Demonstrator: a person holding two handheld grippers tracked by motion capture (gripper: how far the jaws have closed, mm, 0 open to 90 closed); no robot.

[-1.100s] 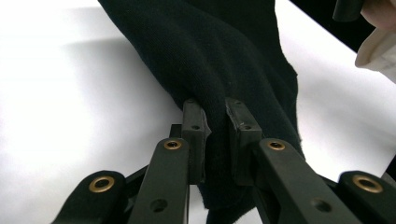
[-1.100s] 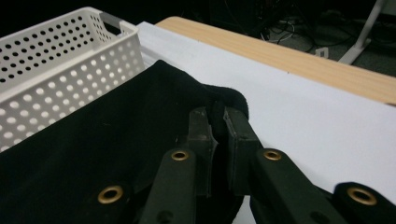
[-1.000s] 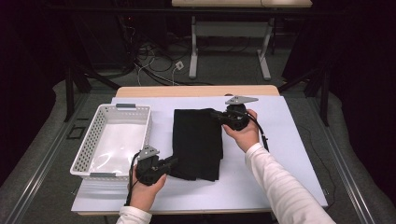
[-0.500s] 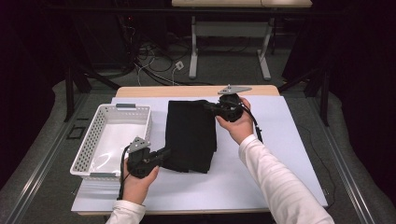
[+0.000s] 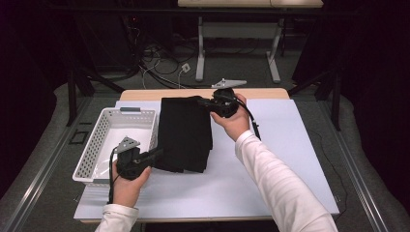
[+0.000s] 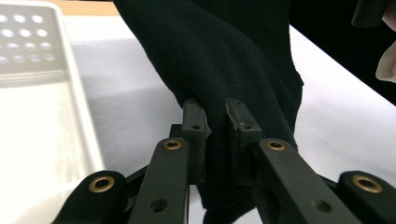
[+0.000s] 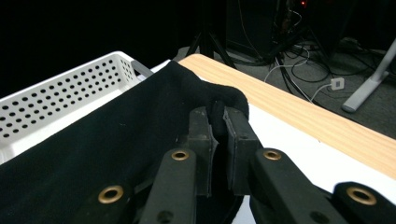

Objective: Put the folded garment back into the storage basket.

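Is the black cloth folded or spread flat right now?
Folded: the black cloth forms a narrow, layered rectangle, pinched at opposite ends by the left gripper and right gripper.

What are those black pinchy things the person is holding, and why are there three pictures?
They are grippers, hand-held tools with two jaws that pinch. One picture comes from a camera above the table; the other two come from small cameras riding on each gripper. On the white table lie a folded black cloth and, beside it, a white basket full of holes. The left gripper pinches the cloth's near corner. The right gripper pinches its far corner. Both jaws are shut on the cloth.
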